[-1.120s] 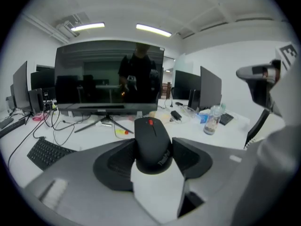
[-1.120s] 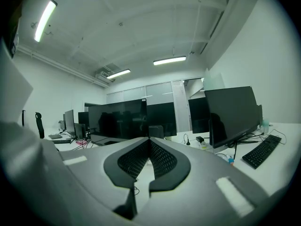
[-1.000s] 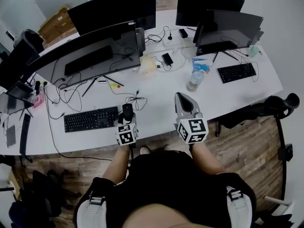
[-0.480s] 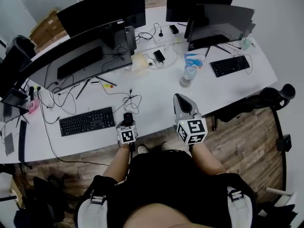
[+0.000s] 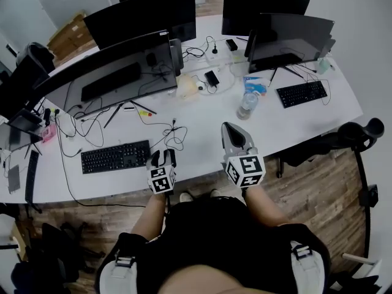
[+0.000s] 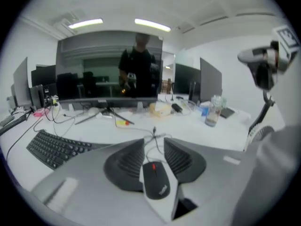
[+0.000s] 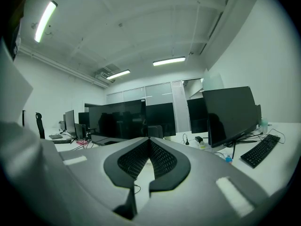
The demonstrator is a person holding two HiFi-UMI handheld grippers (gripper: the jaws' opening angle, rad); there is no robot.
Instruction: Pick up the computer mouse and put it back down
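desk: long, white, strewn with cables.
monitor: wide dark screen at the desk's left rear.
keyboard: black, near the front edge, just left of the left gripper.
right gripper: over the front edge, jaws tip to tip, nothing between.
left gripper: jaws have just been closing and now press the mouse's sides.
computer mouse: black, red wheel, between the left jaws at the desk's front edge.

No words or numbers can be read anywhere. The mouse has a small pale logo near its rear end, too blurred to make out. The cubes on the left claw and right claw show black-and-white square code patterns, not letters.
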